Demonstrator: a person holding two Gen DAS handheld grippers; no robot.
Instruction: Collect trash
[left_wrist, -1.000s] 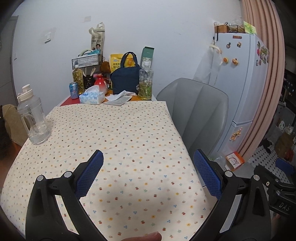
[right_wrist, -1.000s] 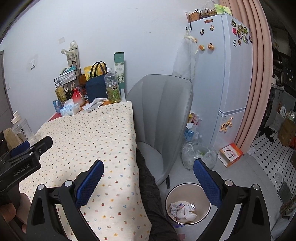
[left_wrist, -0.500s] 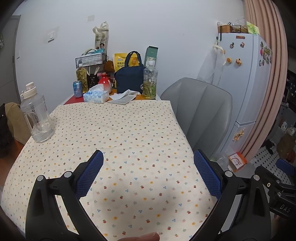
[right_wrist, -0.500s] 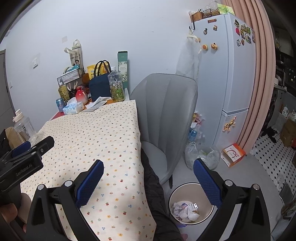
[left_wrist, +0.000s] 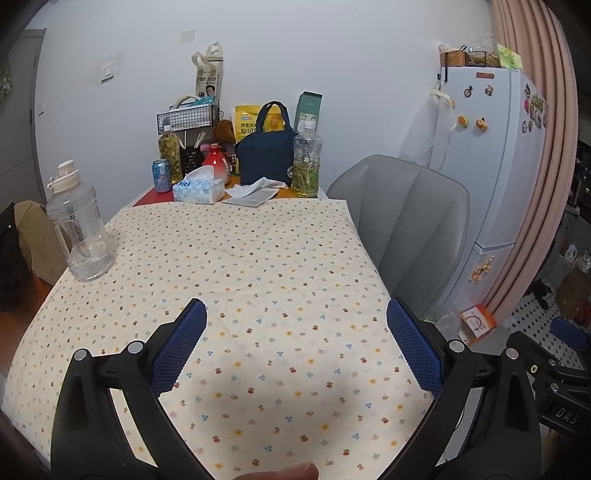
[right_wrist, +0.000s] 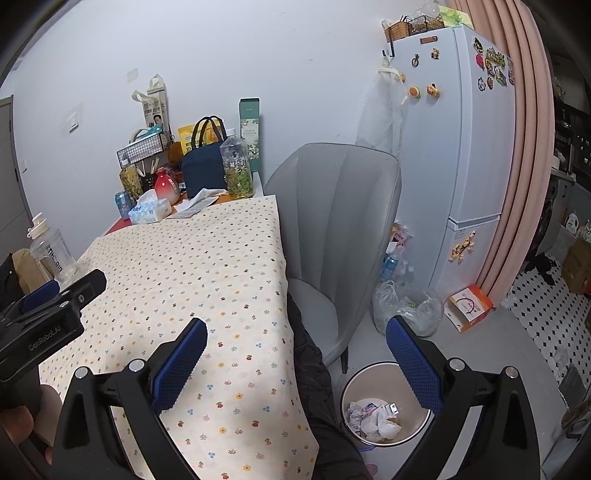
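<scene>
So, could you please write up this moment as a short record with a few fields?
left gripper: open, holding nothing, above the tablecloth
right gripper: open, holding nothing, over the table's edge
trash bin: on the floor beside the grey chair, crumpled paper inside
far end of table: tissue box, crumpled white paper, tea bottle, can
near left: clear water jug

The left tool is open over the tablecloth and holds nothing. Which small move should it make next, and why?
Probably reach the left tool forward toward the crumpled white paper at the far end of the table, beside the tissue box. The near tablecloth shows no trash, and the bin on the floor already holds crumpled paper, so that paper looks like the nearest candidate.
</scene>
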